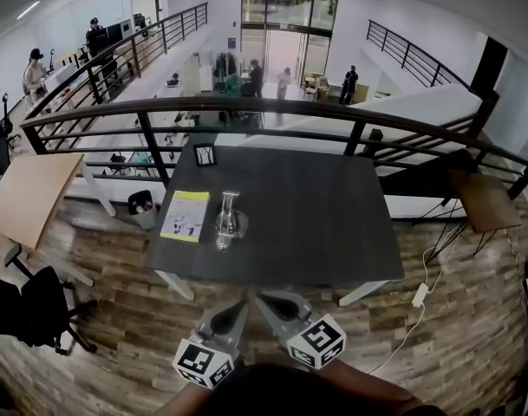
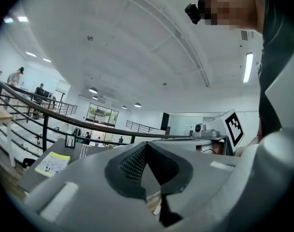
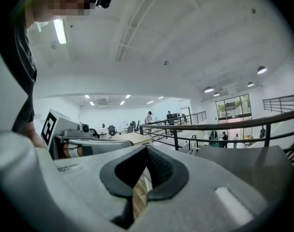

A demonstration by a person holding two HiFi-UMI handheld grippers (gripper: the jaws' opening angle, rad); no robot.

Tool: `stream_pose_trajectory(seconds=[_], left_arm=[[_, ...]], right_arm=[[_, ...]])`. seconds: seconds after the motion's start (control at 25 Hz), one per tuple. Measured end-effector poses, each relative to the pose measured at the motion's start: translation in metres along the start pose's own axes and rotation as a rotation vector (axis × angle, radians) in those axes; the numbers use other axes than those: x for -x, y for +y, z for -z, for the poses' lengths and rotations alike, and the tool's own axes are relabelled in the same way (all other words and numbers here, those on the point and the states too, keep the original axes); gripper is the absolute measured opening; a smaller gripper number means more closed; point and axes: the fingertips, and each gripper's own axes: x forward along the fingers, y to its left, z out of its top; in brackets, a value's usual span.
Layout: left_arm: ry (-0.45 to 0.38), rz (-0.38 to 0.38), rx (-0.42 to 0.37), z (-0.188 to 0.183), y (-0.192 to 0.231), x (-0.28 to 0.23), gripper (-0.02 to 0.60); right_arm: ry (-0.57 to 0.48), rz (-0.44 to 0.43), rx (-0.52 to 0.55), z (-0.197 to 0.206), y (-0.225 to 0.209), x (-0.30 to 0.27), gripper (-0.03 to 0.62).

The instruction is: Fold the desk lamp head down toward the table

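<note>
booklet (image 1: 185,215): flat on counter (image 1: 333,206), left side | lamp (image 1: 230,222): on counter just right of booklet, well apart from both grippers | left gripper (image 1: 240,304): jaws together, empty, short of counter edge | right gripper (image 1: 265,302): jaws together, empty

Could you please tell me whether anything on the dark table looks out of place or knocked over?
Nothing stands out. The lamp stands upright beside the flat yellow booklet, a small stand sits at the far edge, and nothing is spilled.
</note>
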Motion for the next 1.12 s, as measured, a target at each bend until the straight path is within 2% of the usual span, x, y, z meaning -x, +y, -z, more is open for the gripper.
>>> stream_pose_trajectory(seconds=[0.32,0.52,0.68,1.12], left_arm=[[-0.026,-0.036,-0.036,-0.007,-0.027,0.027,0.002],[-0.028,-0.051,-0.022,-0.003,-0.034,0.039,0.002],[-0.009,-0.045,0.000,0.002,-0.038,0.041,0.002],[-0.017,-0.008,-0.032,0.005,-0.050,0.040,0.002]], right_arm=[[-0.044,-0.020,0.000,-0.002,0.026,0.027,0.002],[-0.041,-0.019,-0.001,0.003,0.039,0.039,0.002],[-0.037,-0.015,-0.008,0.007,0.044,0.043,0.002],[-0.047,0.013,0.016,0.001,0.046,0.057,0.002]])
